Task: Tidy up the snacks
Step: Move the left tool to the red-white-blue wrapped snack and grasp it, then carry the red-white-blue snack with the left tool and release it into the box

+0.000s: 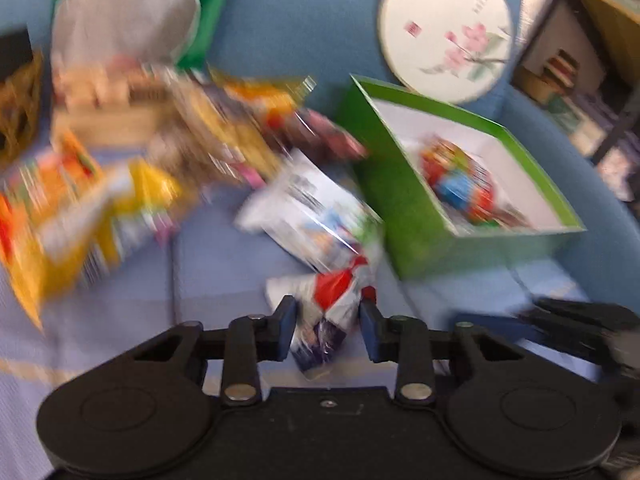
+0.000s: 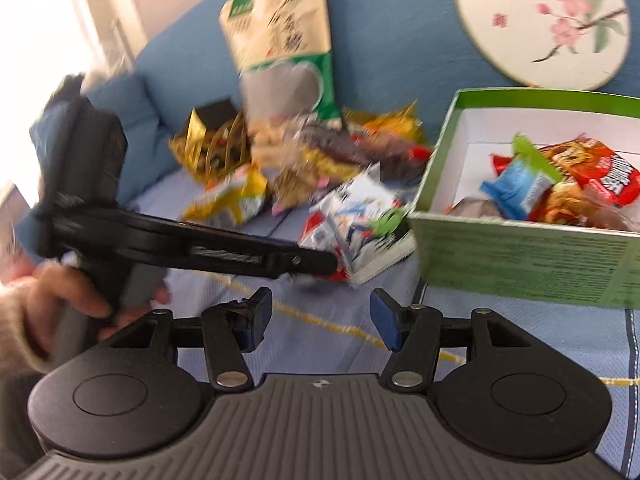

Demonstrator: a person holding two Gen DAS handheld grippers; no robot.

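Observation:
My left gripper [image 1: 328, 312] is shut on a white snack packet with red and blue print [image 1: 320, 216], just left of the green box [image 1: 408, 204]. In the right wrist view the left gripper [image 2: 332, 264] reaches in from the left, its tip on the same packet [image 2: 360, 216] beside the box [image 2: 520, 256]. The box holds several packets, red and blue among them [image 2: 560, 180]. My right gripper [image 2: 320, 320] is open and empty, above the blue striped cover in front of the box. A heap of loose snack bags [image 1: 160, 140] lies to the left.
A tall beige and green bag [image 2: 284, 40] leans on the blue sofa back [image 2: 400, 40]. A round white fan with pink blossoms [image 1: 448, 28] leans behind the box. Shelves with clutter [image 1: 580, 80] stand at the far right. Both views are motion blurred.

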